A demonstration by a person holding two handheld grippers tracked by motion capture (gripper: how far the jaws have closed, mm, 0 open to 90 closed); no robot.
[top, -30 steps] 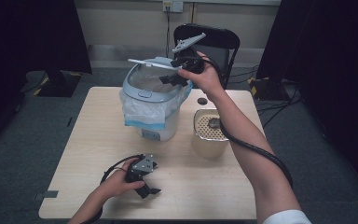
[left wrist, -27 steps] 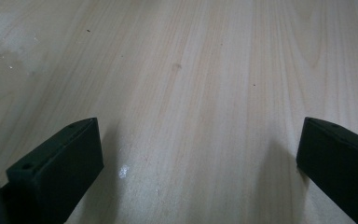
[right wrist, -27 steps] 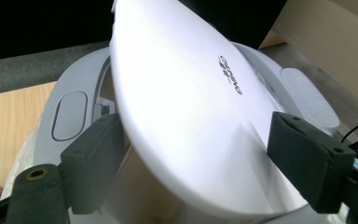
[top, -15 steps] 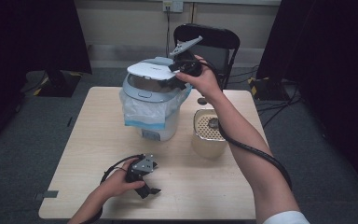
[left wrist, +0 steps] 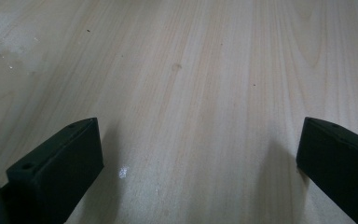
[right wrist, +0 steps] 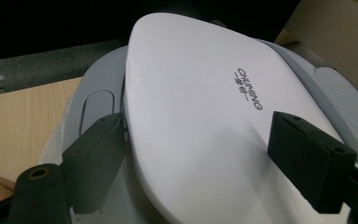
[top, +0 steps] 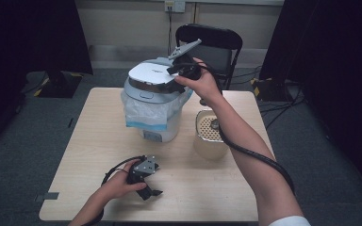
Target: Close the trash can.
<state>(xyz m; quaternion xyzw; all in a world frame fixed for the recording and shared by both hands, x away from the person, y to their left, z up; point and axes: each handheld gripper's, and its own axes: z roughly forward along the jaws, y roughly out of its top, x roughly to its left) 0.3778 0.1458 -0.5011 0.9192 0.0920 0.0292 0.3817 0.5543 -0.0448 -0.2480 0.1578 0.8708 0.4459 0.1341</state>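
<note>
The right tongs straddle the white lid of the rice cooker standing at the counter's far middle; their jaws sit at the lid's two side edges, though whether the pads press cannot be told. The left tongs rest spread wide on bare wood near the front edge, nothing between them. A perforated beige canister stands just right of the cooker, with open counter left and front.

The cooker lid is smooth white plastic with a soft sheen; clear crinkled plastic film wraps the body. The table is pale matt wood grain, the jaws matt black, the chair dark and slightly glossy
</note>
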